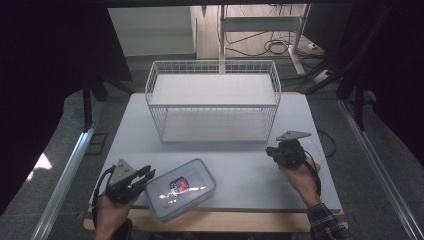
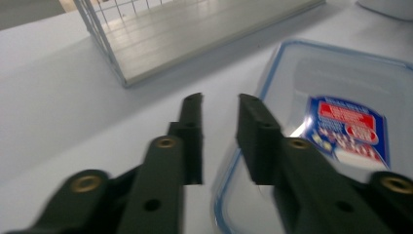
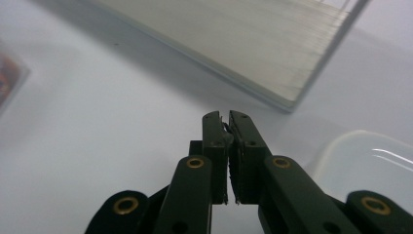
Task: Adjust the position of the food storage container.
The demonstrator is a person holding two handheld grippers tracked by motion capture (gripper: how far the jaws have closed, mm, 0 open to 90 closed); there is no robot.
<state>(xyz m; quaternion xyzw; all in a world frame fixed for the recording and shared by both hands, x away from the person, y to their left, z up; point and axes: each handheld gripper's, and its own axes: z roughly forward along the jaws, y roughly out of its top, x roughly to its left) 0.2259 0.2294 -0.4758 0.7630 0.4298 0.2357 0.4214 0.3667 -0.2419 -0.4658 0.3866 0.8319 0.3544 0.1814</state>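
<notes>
High view: the worktop [image 1: 235, 160] carried a white wire basket [image 1: 212, 100] at its far middle, with bare surface open on both sides of it and in front. A clear plastic lid with a blue rim [image 1: 181, 189] lay flat near the front edge, left of centre, its near corner close to the worktop's wooden front lip. The left gripper [image 1: 145, 176] sat just beside the lid's left end, jaws pointing toward it. The right gripper [image 1: 272, 151] rested well apart on the right, near the basket's front right corner.

Left gripper view: the jaws stood a narrow gap apart, nothing pressed between them. The left jaw lay over bare worktop; the right jaw lay over the lid's [image 2: 336, 112] blue rim. Whether it touched the rim could not be told. A blue and red label [image 2: 348, 129] showed under the clear plastic; its print was too blurred to read. The basket's [image 2: 104, 44] corner stood ahead, open surface between.

Right gripper view: the jaws were together, holding nothing. A translucent container [image 3: 370, 161] lay just to their right. The basket's base edge [image 3: 272, 63] crossed ahead, clear surface before it.
</notes>
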